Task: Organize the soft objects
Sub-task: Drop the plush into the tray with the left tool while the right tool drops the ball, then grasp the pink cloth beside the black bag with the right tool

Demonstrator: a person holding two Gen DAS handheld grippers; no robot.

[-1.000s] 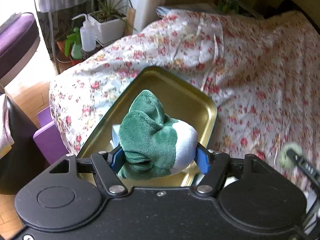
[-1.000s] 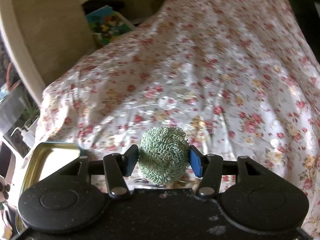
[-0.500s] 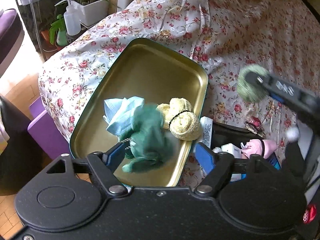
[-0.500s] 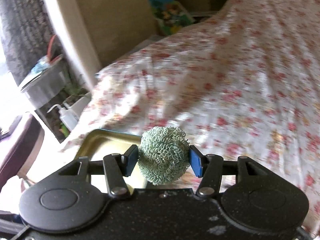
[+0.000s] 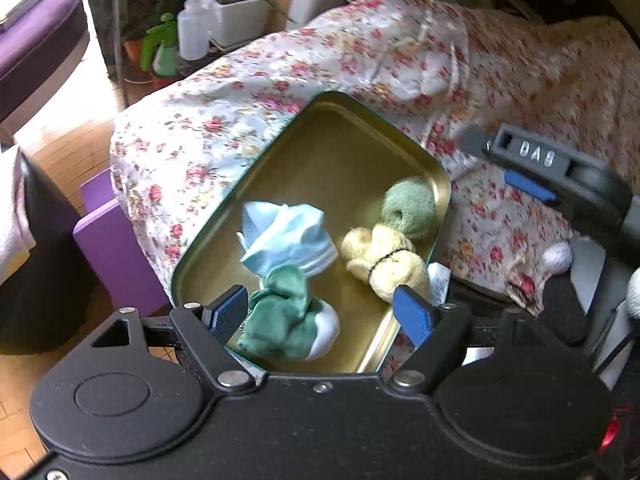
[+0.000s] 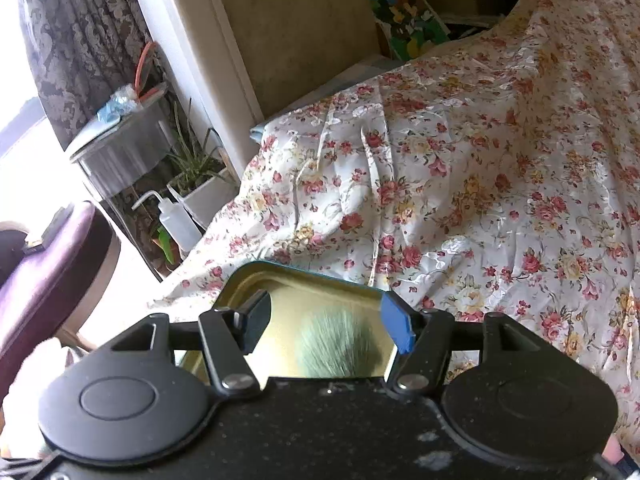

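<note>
A gold metal tray lies on the flowered bedspread. In it are a green and white plush, a light blue cloth, a yellow knitted bundle and a green mesh ball. My left gripper is open just above the tray's near end, the plush lying loose between its fingers. My right gripper is open over the tray, with the green ball a blur below it. In the left wrist view the right gripper hangs right of the tray.
The flowered bedspread covers the bed. A purple block stands by the bed's corner. Plant pots and a squeeze bottle stand on the floor beyond. White balls and dark items lie right of the tray.
My left gripper opened and dropped the green plush into the tray. My right gripper swung over the tray, opened and let the green mesh ball fall in.
</note>
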